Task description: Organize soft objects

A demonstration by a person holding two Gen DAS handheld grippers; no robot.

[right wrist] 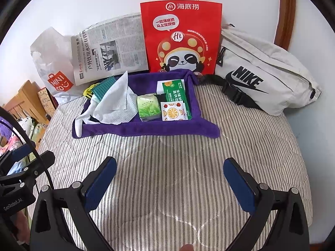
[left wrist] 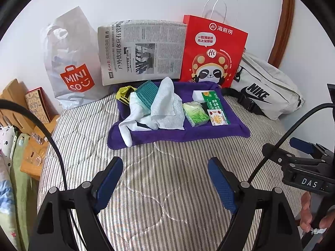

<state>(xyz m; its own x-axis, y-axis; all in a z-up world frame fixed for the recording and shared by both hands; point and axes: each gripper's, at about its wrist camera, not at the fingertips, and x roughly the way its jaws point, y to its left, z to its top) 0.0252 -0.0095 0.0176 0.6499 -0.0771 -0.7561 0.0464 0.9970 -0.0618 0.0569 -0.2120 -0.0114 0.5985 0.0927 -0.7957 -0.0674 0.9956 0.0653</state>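
Note:
A purple towel [left wrist: 188, 132] [right wrist: 146, 128] lies spread on the striped bed. On it rest a white sock [left wrist: 127, 129] [right wrist: 80, 123], a white textured cloth [left wrist: 165, 106] [right wrist: 117, 102], a teal ribbed item [left wrist: 147, 93] [right wrist: 104, 87], a green tea packet [left wrist: 195, 113] [right wrist: 147, 106], a green box [left wrist: 215, 102] [right wrist: 175, 92] and an orange-print sachet [left wrist: 216, 117] [right wrist: 172, 111]. My left gripper [left wrist: 165, 179] is open above the bedding, well short of the towel. My right gripper [right wrist: 170, 179] is open too, with nothing between its fingers.
Against the wall stand a white Miniso bag [left wrist: 71, 62] [right wrist: 52, 62], a folded newspaper [left wrist: 142, 50] [right wrist: 108, 50], a red paper bag [left wrist: 211, 50] [right wrist: 182, 35] and a grey Nike waist bag [left wrist: 266, 90] [right wrist: 263, 71]. A wooden bedside stand [left wrist: 31, 146] lies left.

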